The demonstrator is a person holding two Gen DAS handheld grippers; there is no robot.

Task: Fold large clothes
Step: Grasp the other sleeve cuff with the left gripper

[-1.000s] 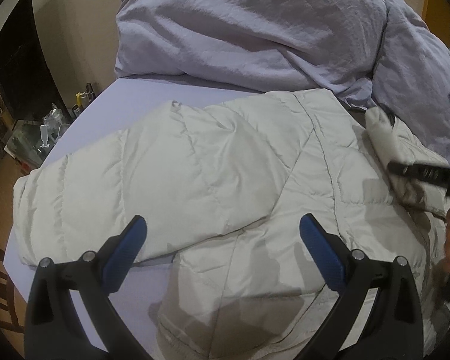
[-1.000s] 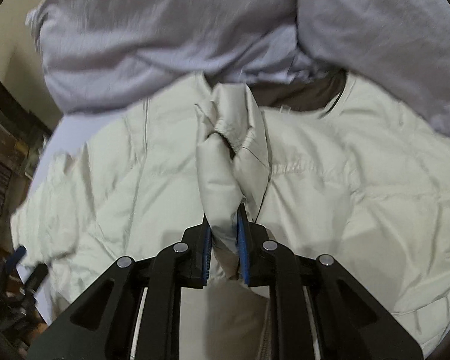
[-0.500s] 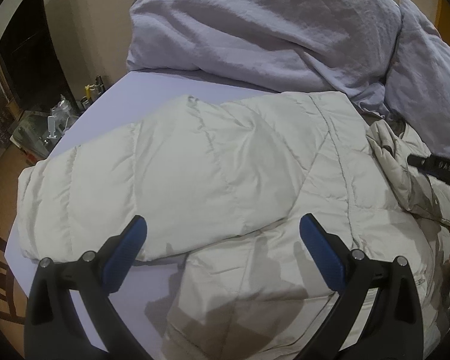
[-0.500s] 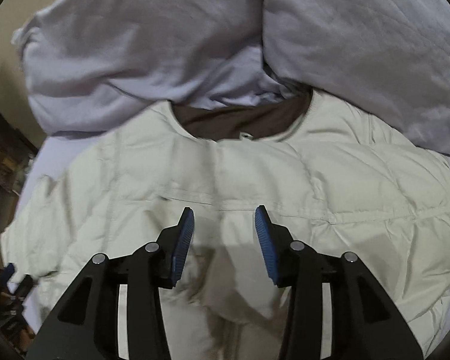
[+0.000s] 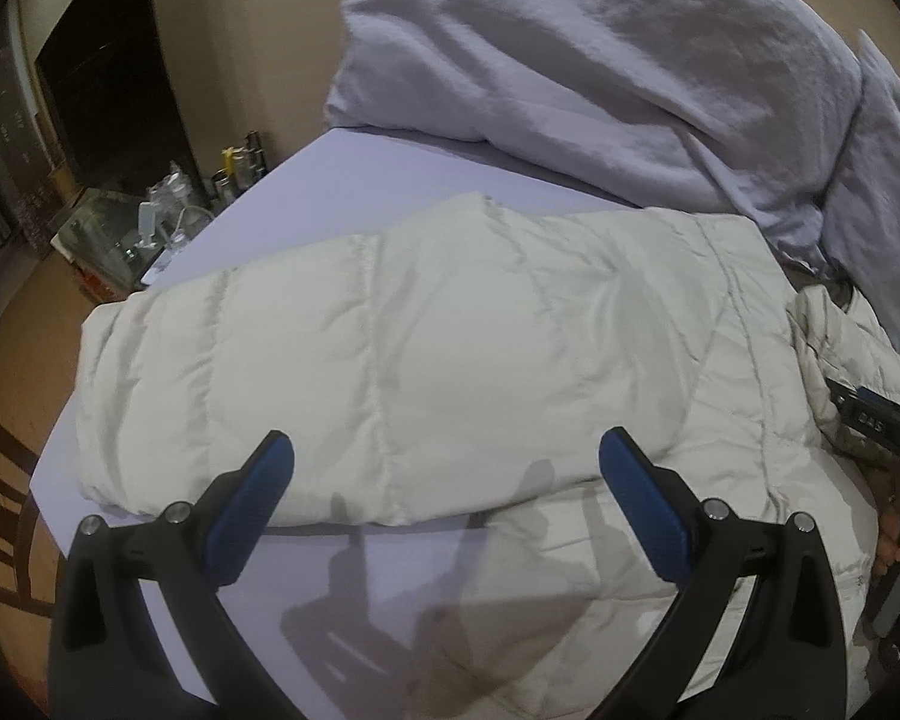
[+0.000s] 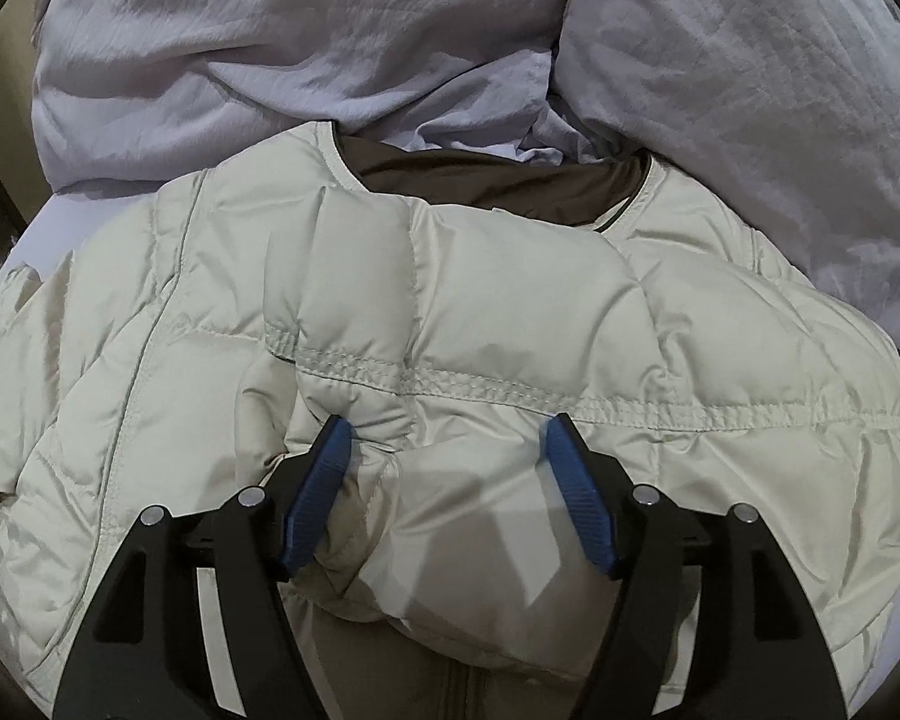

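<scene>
While the cream quilted puffer jacket (image 5: 450, 348) lay across the lavender-sheeted bed (image 5: 390, 162) below the crumpled lilac duvet (image 6: 270, 48), the left gripper (image 5: 447, 492) hovered wide open, empty; the right gripper (image 6: 447, 456), open, straddled its folded sleeve (image 6: 468, 324).

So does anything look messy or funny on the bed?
Nothing is spilled or torn. The puffy cream jacket is only half folded: one sleeve lies bunched across its front, while the other sleeve sticks out sideways toward the bed's edge. Both the right gripper and left gripper are open.
</scene>
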